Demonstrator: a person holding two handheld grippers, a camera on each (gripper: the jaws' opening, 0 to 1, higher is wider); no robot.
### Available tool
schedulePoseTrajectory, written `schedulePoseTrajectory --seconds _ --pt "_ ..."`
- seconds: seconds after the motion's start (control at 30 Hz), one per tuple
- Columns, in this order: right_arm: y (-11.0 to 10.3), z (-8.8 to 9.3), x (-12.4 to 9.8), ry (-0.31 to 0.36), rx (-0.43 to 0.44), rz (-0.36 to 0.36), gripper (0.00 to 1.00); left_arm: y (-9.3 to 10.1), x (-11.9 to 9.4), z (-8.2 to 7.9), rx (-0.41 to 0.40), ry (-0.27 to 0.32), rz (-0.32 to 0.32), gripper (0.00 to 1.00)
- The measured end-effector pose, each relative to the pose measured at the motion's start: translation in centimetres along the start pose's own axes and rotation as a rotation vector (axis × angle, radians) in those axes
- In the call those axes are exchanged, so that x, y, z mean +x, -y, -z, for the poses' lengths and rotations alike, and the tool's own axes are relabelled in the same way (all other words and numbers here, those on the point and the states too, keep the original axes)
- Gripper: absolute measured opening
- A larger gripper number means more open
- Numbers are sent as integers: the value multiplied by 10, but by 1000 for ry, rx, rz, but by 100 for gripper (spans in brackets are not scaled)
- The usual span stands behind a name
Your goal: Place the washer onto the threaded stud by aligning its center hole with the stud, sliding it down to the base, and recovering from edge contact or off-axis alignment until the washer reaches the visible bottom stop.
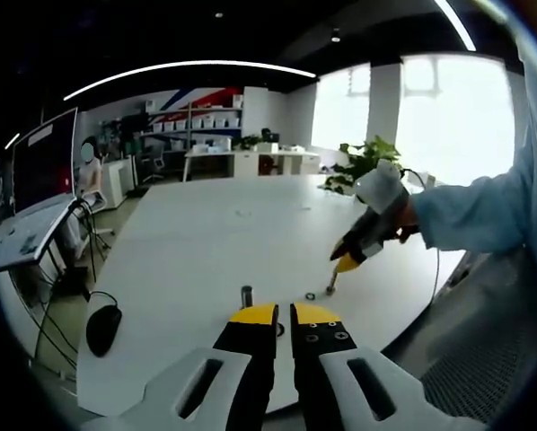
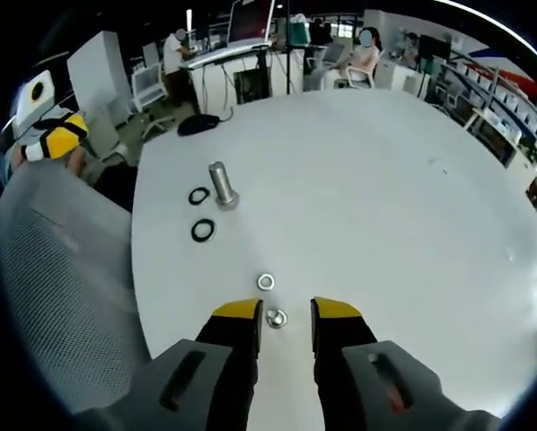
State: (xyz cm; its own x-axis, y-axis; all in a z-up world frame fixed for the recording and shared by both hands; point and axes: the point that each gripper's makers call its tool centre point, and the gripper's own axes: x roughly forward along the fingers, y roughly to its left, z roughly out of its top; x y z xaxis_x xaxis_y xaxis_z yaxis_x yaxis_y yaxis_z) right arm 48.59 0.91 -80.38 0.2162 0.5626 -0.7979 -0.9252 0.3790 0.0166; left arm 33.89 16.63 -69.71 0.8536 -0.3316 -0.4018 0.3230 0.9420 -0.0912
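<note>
washer-wise, the small shiny silver metal washer (image 2: 276, 317) sat flat on the white round worktop (image 2: 385, 197), right between the yellow tips of the right tool (image 2: 287, 316), which was spread open around it and not pinching anything yet. a second silver ring (image 2: 266, 282) lay just beyond it. the upright grey threaded metal stud (image 2: 221, 185) stood well apart, up and left in the right gripper view, with two black rubber rings (image 2: 198, 196) lying beside it. so my read was this was the pick-up step, nothing on the stud so far.

in the left gripper view the left tool (image 1: 284, 315) hovered over the near edge of the worktop with its jaws nearly together and nothing held.

next move, i'd guess, needed the right tool to close on the washer's thin edge without skating it away, then lift, carry it over to the stud and get the hole square to the axis before sliding down.
</note>
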Motion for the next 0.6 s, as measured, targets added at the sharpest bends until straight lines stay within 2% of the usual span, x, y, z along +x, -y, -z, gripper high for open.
schedulePoseTrajectory --seconds 0.07,0.23,0.4,0.5,0.6 --pt "1 -5 -3 2 -17 -10 24 0 0 1 1 -4 1 3" --pt "4 -5 -5 -63 -104 -29 25 1 0 2 2 -9 3 3" --pt "2 -16 -2 -92 -171 -54 25 0 0 2 1 -8 2 3" --pt "-8 -19 2 -145 -241 -117 25 0 0 2 1 -7 1 3" --pt "-14 -20 9 -182 -304 -146 25 0 0 1 1 -5 1 3"
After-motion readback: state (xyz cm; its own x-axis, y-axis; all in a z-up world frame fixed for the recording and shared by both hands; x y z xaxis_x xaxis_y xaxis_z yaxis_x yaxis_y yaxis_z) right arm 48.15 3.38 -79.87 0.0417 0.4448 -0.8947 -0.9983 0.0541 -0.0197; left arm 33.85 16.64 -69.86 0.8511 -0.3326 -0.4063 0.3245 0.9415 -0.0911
